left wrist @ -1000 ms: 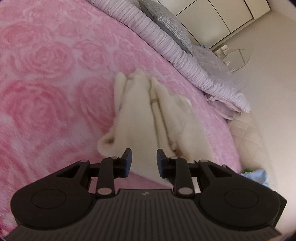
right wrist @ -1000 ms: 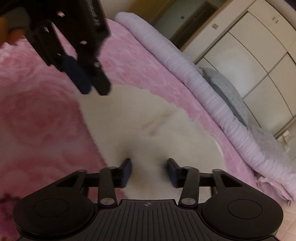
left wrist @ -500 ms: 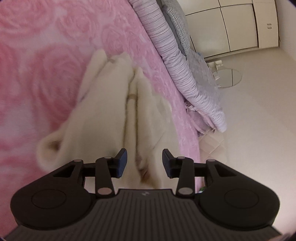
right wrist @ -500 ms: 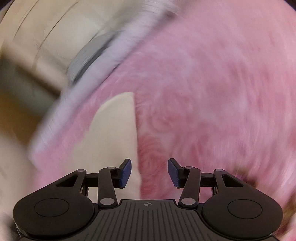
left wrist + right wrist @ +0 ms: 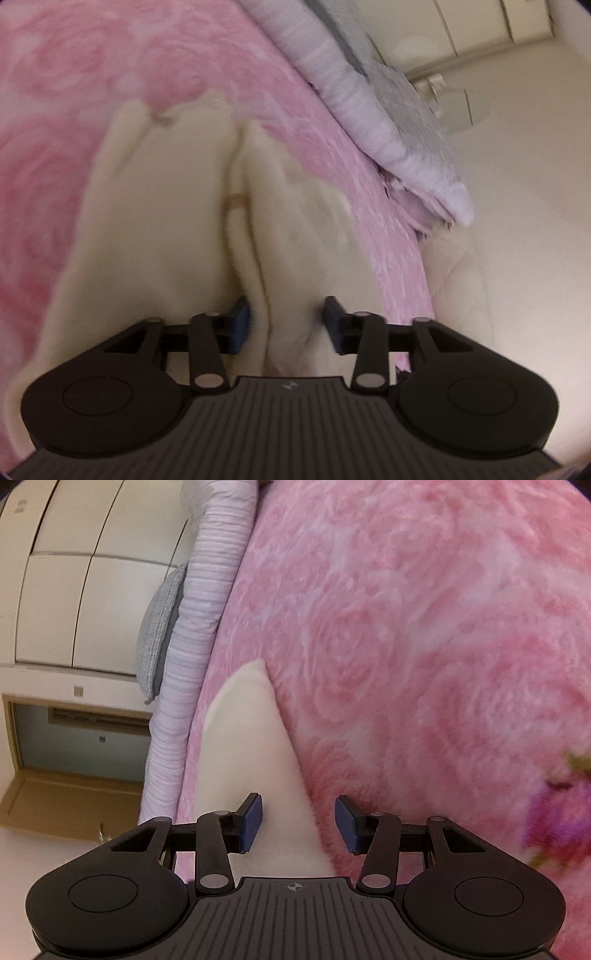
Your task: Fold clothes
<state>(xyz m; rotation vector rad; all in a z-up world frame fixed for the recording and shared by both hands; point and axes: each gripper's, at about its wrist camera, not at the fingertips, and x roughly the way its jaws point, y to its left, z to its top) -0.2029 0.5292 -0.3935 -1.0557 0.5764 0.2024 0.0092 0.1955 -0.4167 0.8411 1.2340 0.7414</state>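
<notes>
Straddling cream garment [image 5: 155,229], hand-held gripper [image 5: 286,323] agape

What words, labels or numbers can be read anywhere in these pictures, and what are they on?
No readable words or numbers.
Left gripper: a small pale logo mark on its black body, no letters.
Right gripper: a small round crosshair mark, no letters.
Cream garment: no label visible.
Wardrobe doors: small square fittings, too small to show any text.

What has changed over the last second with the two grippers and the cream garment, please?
The left gripper moved in close over the cream garment; the right gripper swung away to one corner of it. Both stayed open, gripping nothing; the garment stayed on the pink blanket.
</notes>
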